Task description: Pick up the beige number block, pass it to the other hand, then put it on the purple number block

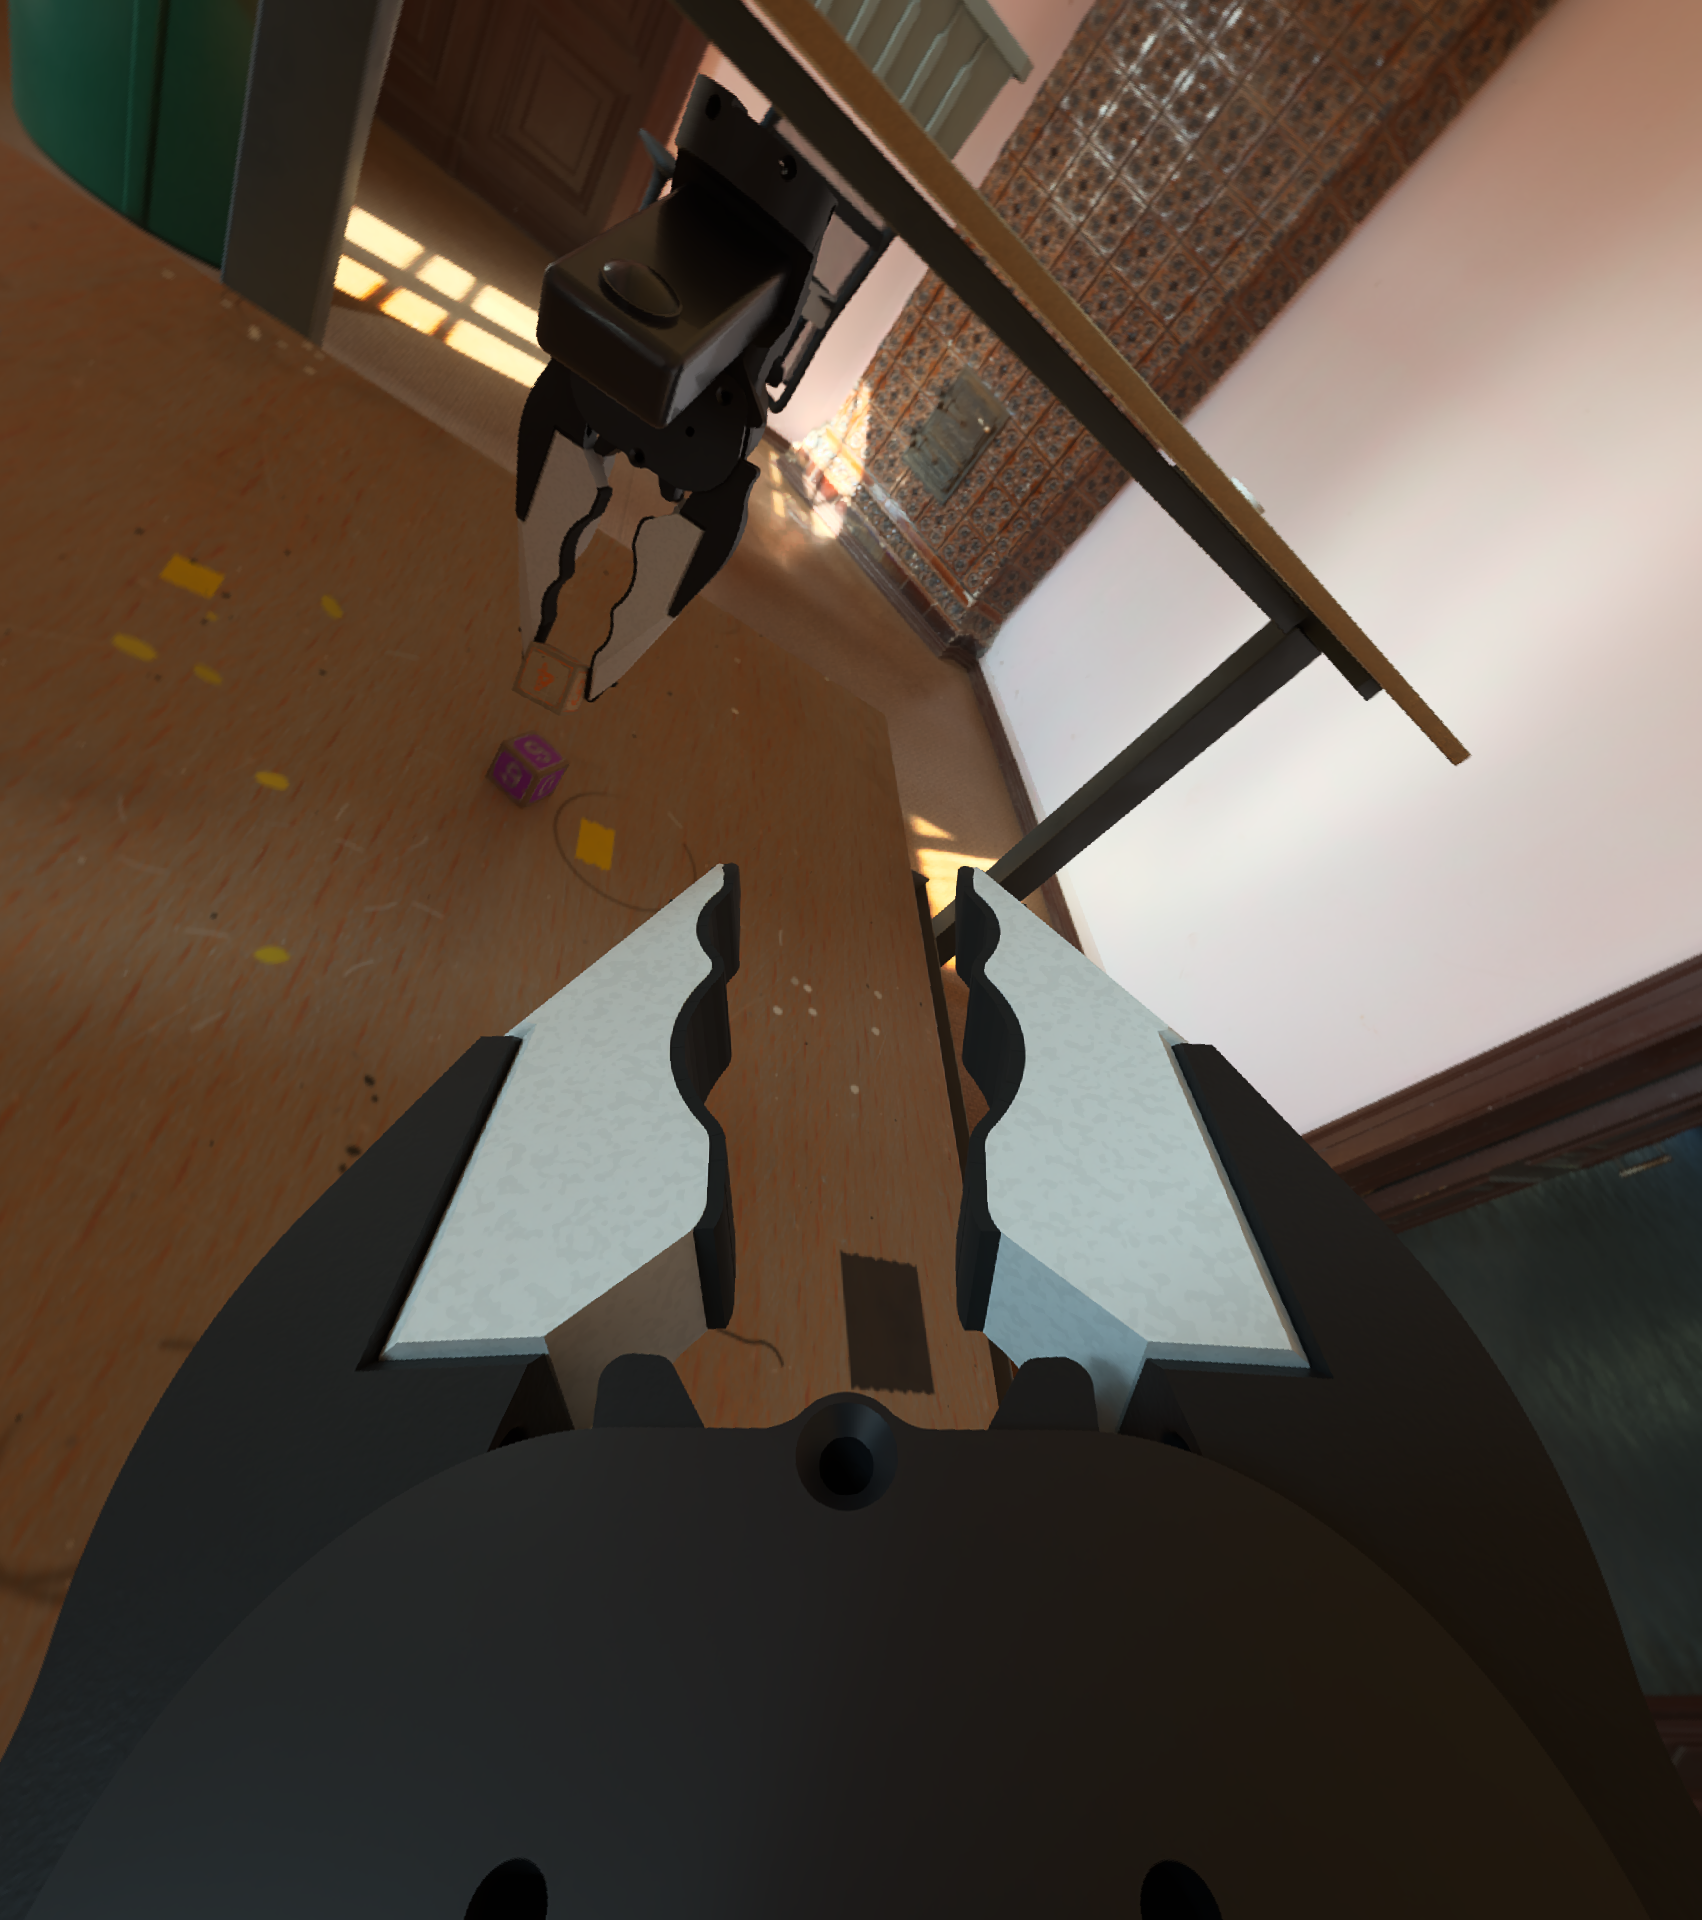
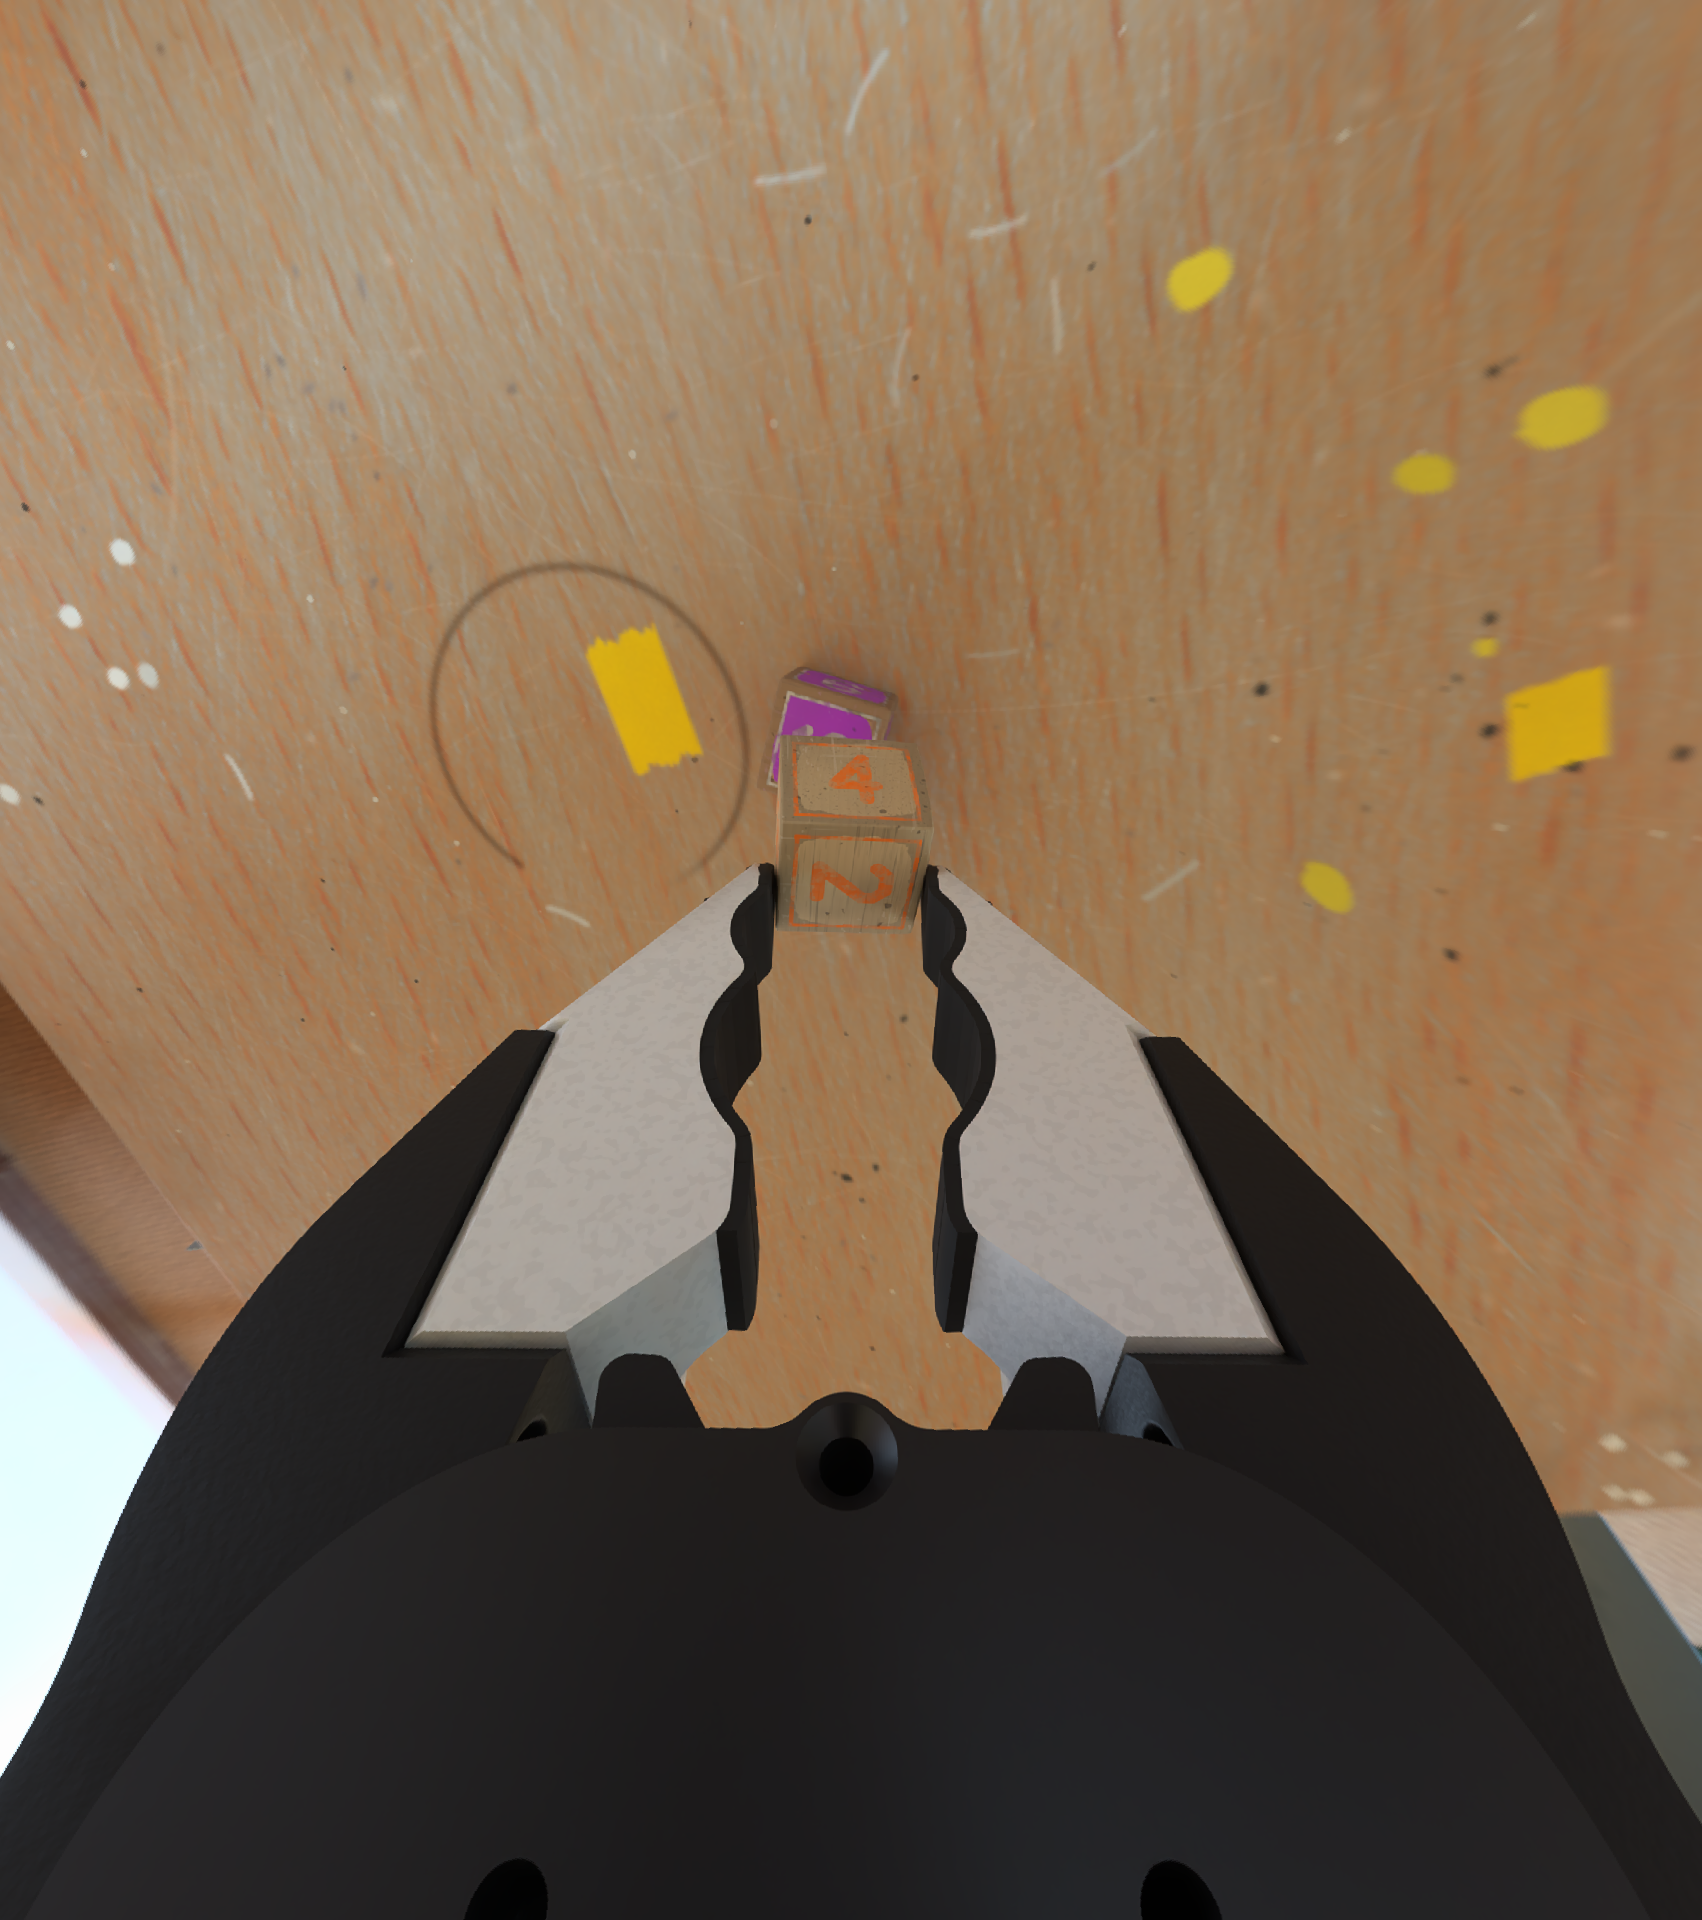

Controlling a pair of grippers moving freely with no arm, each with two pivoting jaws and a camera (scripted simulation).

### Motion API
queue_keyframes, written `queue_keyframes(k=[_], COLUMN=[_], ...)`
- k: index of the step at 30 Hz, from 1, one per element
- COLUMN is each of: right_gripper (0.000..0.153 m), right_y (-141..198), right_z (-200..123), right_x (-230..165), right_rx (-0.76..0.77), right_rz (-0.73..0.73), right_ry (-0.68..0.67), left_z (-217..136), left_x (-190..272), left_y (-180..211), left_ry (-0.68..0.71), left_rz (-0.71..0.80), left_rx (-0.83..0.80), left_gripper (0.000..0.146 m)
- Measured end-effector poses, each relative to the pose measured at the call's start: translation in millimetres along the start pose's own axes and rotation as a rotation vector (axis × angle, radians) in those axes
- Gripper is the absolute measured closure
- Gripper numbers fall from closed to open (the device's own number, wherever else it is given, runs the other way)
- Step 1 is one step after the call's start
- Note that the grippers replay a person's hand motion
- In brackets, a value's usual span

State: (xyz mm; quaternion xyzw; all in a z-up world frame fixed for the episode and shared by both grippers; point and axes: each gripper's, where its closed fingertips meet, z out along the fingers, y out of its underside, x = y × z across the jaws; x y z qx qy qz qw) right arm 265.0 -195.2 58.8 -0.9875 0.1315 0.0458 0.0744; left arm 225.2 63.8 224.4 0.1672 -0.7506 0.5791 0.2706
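The beige number block (image 2: pixel 852 842) has orange digits and sits clamped between the fingertips of my right gripper (image 2: pixel 847 878). The purple number block (image 2: pixel 831 717) lies on the wooden table just beyond and below it, partly hidden by the beige block. In the left wrist view, the right gripper (image 1: pixel 566 670) hangs point-down over the table with the beige block (image 1: pixel 546 681) at its tips, a short way above and beyond the purple block (image 1: pixel 527 769). My left gripper (image 1: pixel 847 883) is open and empty, well back from both blocks.
The wooden table (image 1: pixel 151 1039) bears yellow tape patches (image 2: pixel 641 701) and paint spots. A green container (image 1: pixel 130 104) stands at the far side. The table's edge (image 1: pixel 920 1039) runs right of the left gripper. A second table (image 1: pixel 1086 343) stands by the wall.
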Motion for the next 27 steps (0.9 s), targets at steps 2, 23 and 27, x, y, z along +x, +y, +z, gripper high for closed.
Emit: queue_keyframes(k=[2, 23, 27], right_gripper=[0.125, 0.09, 0.095], right_y=[1, -30, -36], right_z=[13, -32, -41], right_x=[-1, -7, -15], right_rx=[-0.02, 0.105, 0.166], right_rz=[0.016, 0.009, -0.037], right_ry=[-0.045, 0.217, 0.297], left_z=[-3, -48, -39], left_x=[-8, -250, -285], left_y=[5, 17, 16], left_ry=[-0.023, -0.971, -1.005], left_rz=[-0.035, -0.278, -0.413], left_rx=[0.0, -0.392, -0.239], left_gripper=[0.106, 0.091, 0.079])
